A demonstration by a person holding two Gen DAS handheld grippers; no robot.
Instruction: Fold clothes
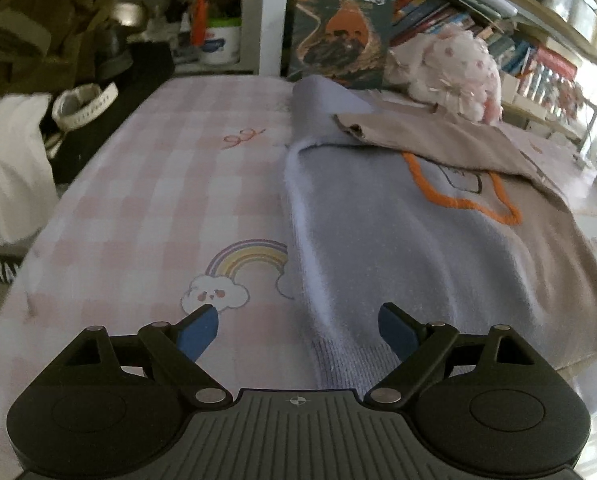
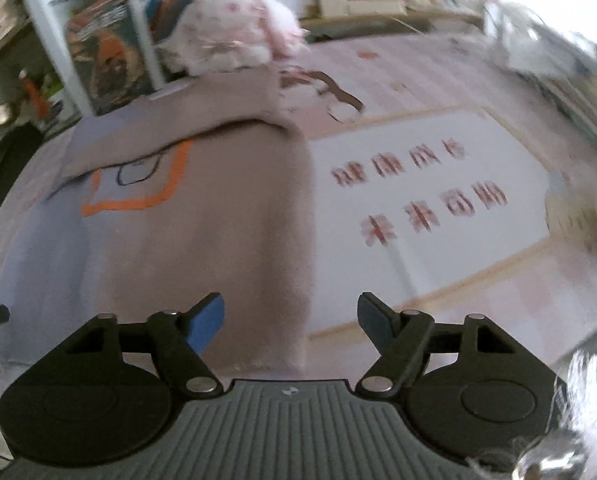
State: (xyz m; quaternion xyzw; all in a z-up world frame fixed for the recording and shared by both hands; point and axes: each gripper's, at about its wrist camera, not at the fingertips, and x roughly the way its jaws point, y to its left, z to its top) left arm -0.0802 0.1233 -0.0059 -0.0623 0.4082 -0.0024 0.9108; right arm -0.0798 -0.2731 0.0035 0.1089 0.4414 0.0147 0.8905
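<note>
A sweater lies flat on the bed, lavender-blue [image 1: 378, 232] on one half and beige [image 1: 438, 140] on the other, with an orange outline motif [image 1: 466, 200]. A beige sleeve is folded across its upper part. My left gripper [image 1: 298, 330] is open, just above the sweater's lavender hem and left edge. In the right wrist view the beige half [image 2: 202, 232] and the orange motif [image 2: 138, 196] show. My right gripper [image 2: 290, 320] is open, over the beige hem's right edge, holding nothing.
The pink checked bedsheet [image 1: 158, 200] has a rainbow print [image 1: 242, 272] and a white panel with red characters [image 2: 418, 200]. A pink plush toy [image 1: 458, 68] and a book [image 1: 338, 20] sit at the head. Shelves of books stand behind. Clothes [image 1: 26, 40] hang at the left.
</note>
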